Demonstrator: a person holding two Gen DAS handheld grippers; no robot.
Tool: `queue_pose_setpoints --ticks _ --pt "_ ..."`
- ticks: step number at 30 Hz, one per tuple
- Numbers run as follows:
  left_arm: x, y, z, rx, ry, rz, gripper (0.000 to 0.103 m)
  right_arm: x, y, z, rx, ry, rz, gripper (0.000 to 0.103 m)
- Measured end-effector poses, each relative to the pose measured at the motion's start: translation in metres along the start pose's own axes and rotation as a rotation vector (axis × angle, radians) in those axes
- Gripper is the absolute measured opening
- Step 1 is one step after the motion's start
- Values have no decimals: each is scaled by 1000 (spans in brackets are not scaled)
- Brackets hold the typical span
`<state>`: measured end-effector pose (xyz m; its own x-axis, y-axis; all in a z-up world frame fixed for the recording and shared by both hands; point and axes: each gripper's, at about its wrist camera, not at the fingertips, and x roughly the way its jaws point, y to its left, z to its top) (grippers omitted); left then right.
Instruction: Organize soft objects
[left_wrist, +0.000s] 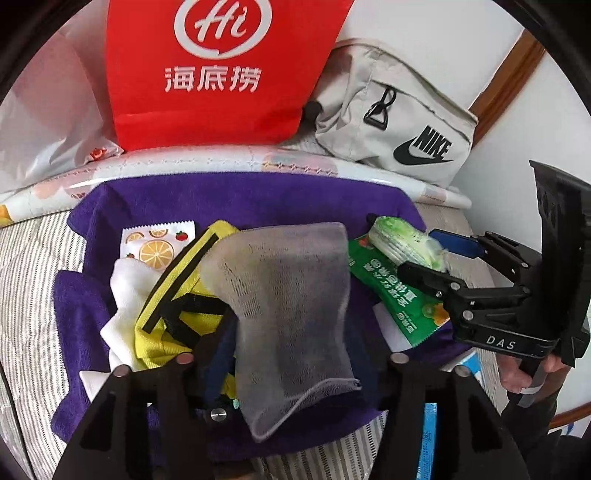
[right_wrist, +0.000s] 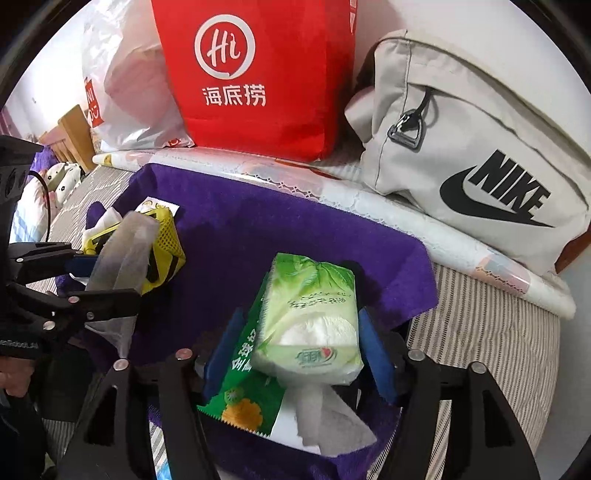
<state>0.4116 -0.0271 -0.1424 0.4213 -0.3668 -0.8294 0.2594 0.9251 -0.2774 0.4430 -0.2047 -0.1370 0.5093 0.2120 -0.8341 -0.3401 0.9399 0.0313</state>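
Note:
A purple towel (left_wrist: 236, 201) (right_wrist: 258, 229) lies on the bed with soft things on it. My left gripper (left_wrist: 291, 369) is shut on a grey mesh pouch (left_wrist: 288, 302) and holds it up over the towel; the pouch also shows in the right wrist view (right_wrist: 122, 251). Under it lie a yellow mesh bag (left_wrist: 173, 295) (right_wrist: 166, 243), a white cloth (left_wrist: 125, 291) and a fruit-print packet (left_wrist: 157, 245). My right gripper (right_wrist: 299, 343) (left_wrist: 424, 254) is shut on a green tissue pack (right_wrist: 314, 317) (left_wrist: 399, 240). A green snack packet (right_wrist: 240, 380) (left_wrist: 391, 291) and white tissue (right_wrist: 325, 417) lie below it.
A red Haidilao bag (left_wrist: 221, 70) (right_wrist: 262, 74) stands behind the towel. A grey Nike bag (left_wrist: 399, 114) (right_wrist: 472, 155) lies at the back right, a white plastic bag (right_wrist: 125, 81) at the back left. A rolled patterned sheet (left_wrist: 221, 166) runs along the towel's far edge. Striped bedding (right_wrist: 487, 339) surrounds it.

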Motion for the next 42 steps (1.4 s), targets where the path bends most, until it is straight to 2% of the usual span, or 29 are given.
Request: queue_pose_setpoints --ticks 1,3,7,10,12,18,20,23,26,29,32,35,38,40,42 --pt "-4 0 0 0 -10 11 68 -3 0 0 2 -7 -2 70" --pt "-11 -1 1 1 -28 25 75 -10 2 -1 2 -16 -3 71" --pt "-24 0 0 -3 -56 11 83 -24 4 -3 8 -38 -13 72" --pt "-28 1 -3 -10 -45 19 84 -35 6 -6 18 -55 -12 73" --pt "-30 1 -5 -17 -40 22 84 -42 7 -8 25 -67 -18 77" --pt "-48 -3 -18 -20 -45 47 84 -69 12 -19 75 -119 -4 78" --pt "-58 -8 -25 -6 -49 82 84 -78 16 -23 83 -136 -25 80" --pt "-73 -14 -35 -5 -56 89 84 -100 28 -34 71 -168 -75 82" --pt "-93 -22 -48 -13 -71 86 84 -120 32 -46 123 -180 -43 82" --pt "-115 -32 -62 -5 -92 120 85 -143 37 -60 184 -195 13 82" --pt "-140 -45 -81 13 -125 138 87 -163 50 -78 193 -212 -24 82" --pt "-158 -56 -100 24 -152 156 90 -181 57 -99 221 -219 -23 83" --pt "-176 -67 -121 36 -175 168 90 -203 68 -125 245 -225 -58 90" --pt "-187 -74 -135 42 -191 166 90 -216 75 -137 253 -249 -64 91" --pt "-198 -81 -150 42 -207 161 91 -232 83 -154 266 -272 -60 96"
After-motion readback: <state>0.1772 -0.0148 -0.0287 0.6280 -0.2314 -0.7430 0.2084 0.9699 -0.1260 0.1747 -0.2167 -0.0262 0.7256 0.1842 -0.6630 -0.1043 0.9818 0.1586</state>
